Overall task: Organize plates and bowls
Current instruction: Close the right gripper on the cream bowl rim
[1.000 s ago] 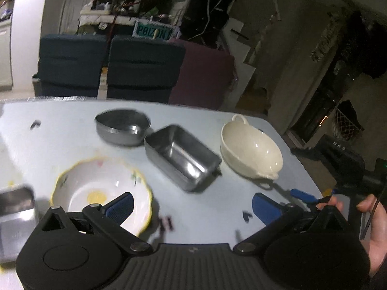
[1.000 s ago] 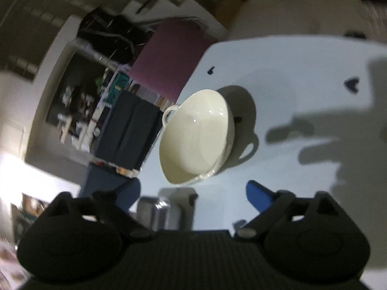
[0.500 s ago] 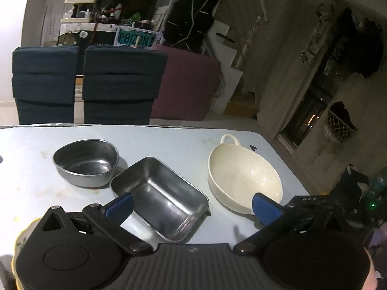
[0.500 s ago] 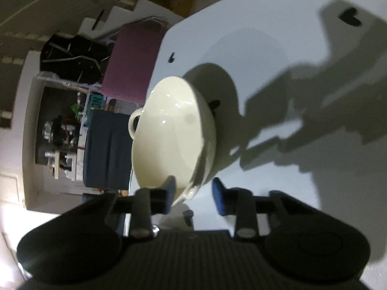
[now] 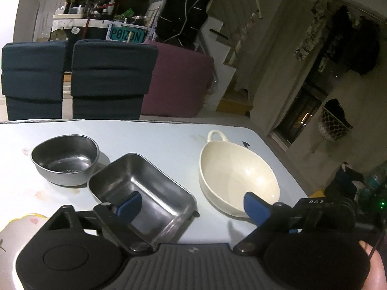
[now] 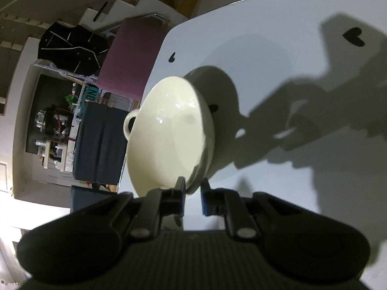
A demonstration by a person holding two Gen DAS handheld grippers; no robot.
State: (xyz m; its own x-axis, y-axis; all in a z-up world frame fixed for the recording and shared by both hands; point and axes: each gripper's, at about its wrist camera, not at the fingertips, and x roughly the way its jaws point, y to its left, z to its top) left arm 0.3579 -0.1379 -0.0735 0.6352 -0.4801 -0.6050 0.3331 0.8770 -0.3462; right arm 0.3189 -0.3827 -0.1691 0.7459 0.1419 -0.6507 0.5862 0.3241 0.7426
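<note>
Since a second ago: the left view slid across the table (image 5: 157, 142), so the floral bowl (image 5: 14, 224), then in the middle of the foreground, is now a sliver at the bottom left edge. The steel rectangular pan (image 5: 142, 193) now sits between the left gripper (image 5: 191, 209) fingers. On the right side, the jaws went from wide apart to nearly together around the cream bowl (image 6: 169, 133) rim.

Left gripper: jaws wide and closing. The pan's near right part lies between the blue pads (image 5: 128, 205), but I see no contact. The pan rests flat on the table.

Right gripper (image 6: 193, 193): jaws closing, with the near rim of the cream bowl between the pads. The gap is narrow and both pads look to be on the rim, one inside and one outside. In the left view it (image 5: 314, 217) comes in from the right at the bowl's near edge.

Cream bowl (image 5: 237, 176): right part of the table, near the corner, loop handle (image 5: 216, 135) pointing away. Its shadow falls on the table beside it; can't tell if the base is off the surface.

Round steel bowl (image 5: 65, 159): left of the pan, just beside its far left corner; touching or not, can't tell.

Small black heart marks (image 6: 354, 36) are on the table top.

Behind the table: two dark blue chairs (image 5: 108, 77) and a maroon sofa (image 5: 179, 82).
</note>
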